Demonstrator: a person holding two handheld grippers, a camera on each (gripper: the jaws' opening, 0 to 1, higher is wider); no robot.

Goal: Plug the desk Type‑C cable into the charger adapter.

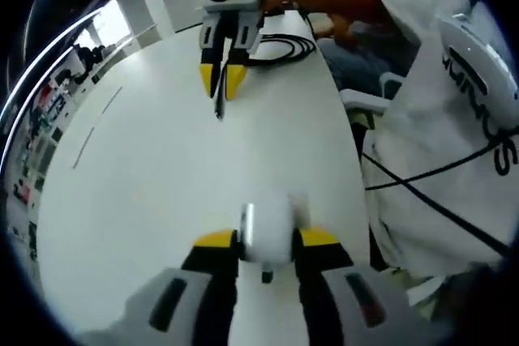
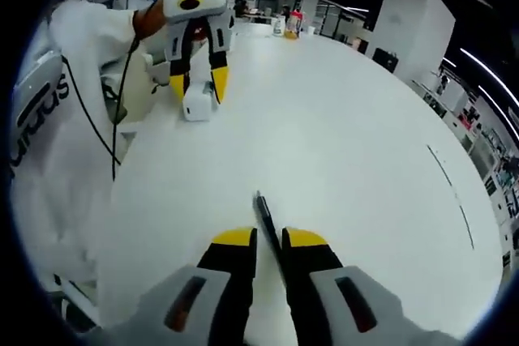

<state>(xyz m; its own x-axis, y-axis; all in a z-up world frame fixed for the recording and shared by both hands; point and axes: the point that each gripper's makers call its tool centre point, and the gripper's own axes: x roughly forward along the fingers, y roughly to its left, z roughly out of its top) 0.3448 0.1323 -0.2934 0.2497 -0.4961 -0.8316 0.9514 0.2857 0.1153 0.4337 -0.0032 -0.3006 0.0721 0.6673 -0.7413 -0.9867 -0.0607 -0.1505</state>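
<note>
Left gripper [image 1: 265, 238] clamped on charger adapter [image 1: 268, 232]; right gripper [image 2: 268, 237] clamped on Type‑C cable [image 2: 263, 210]. Well apart over desk [image 2: 340, 135]; adapter at 11 o'clock from plug, axes facing.

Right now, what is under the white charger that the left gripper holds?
The charger sits between the left gripper's jaws, above the white table. In the right gripper view it appears to rest on the table. The charger's underside is hidden.

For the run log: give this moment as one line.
left gripper: shut on charger adapter | right gripper: shut on Type-C cable plug | plug and adapter apart above white table | not yet plugged
</note>
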